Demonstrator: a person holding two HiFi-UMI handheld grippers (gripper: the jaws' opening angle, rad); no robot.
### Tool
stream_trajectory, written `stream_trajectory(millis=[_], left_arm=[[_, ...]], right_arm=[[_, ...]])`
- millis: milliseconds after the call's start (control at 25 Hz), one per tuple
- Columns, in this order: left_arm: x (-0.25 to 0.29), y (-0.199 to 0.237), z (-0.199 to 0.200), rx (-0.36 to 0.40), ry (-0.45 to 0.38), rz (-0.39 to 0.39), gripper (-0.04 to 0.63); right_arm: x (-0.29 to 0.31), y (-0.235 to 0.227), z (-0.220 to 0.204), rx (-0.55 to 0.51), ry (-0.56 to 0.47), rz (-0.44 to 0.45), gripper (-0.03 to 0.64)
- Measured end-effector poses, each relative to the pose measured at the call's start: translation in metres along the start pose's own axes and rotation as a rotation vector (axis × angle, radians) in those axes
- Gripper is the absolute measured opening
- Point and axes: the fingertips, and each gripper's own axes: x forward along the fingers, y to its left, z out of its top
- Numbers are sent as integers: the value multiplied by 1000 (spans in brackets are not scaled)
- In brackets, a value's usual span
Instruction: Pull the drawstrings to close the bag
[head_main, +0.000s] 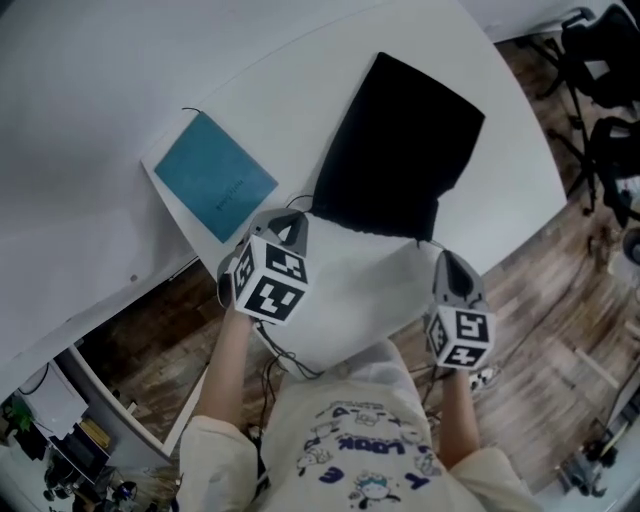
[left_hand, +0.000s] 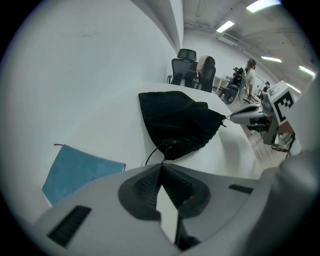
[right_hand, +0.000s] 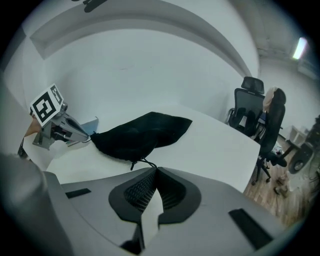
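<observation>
A black drawstring bag (head_main: 395, 145) lies flat on the white table (head_main: 360, 290), mouth toward me. My left gripper (head_main: 300, 218) sits at the mouth's left corner. In the left gripper view its jaws are closed together at the tips (left_hand: 161, 165), pinching the thin black cord (left_hand: 152, 154) that runs out of the bag (left_hand: 177, 122). My right gripper (head_main: 443, 255) sits at the mouth's right corner. Seen in the right gripper view, that gripper (right_hand: 156, 168) is also shut, on the other cord (right_hand: 142, 161) leading from the bag (right_hand: 140, 132).
A teal notebook (head_main: 213, 175) lies on the table left of the bag. The table's curved front edge (head_main: 330, 365) is just below the grippers, above a wooden floor (head_main: 560, 300). Black office chairs (head_main: 600, 60) stand at the far right.
</observation>
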Motion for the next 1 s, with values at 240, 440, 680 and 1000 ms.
stream_trajectory(millis=[240, 440, 680, 1000], left_arm=[[-23, 3, 11, -89, -78, 64, 3], [-42, 9, 15, -128, -71, 154, 3], [-69, 12, 29, -168, -127, 222, 3], [-109, 23, 43, -201, -209, 321, 3]], right_arm=[[-18, -14, 34, 17, -84, -71, 4], [-35, -21, 53, 13, -131, -128, 5], [-55, -31, 76, 15, -182, -181, 5], [-77, -42, 121, 25, -289, -233, 5]])
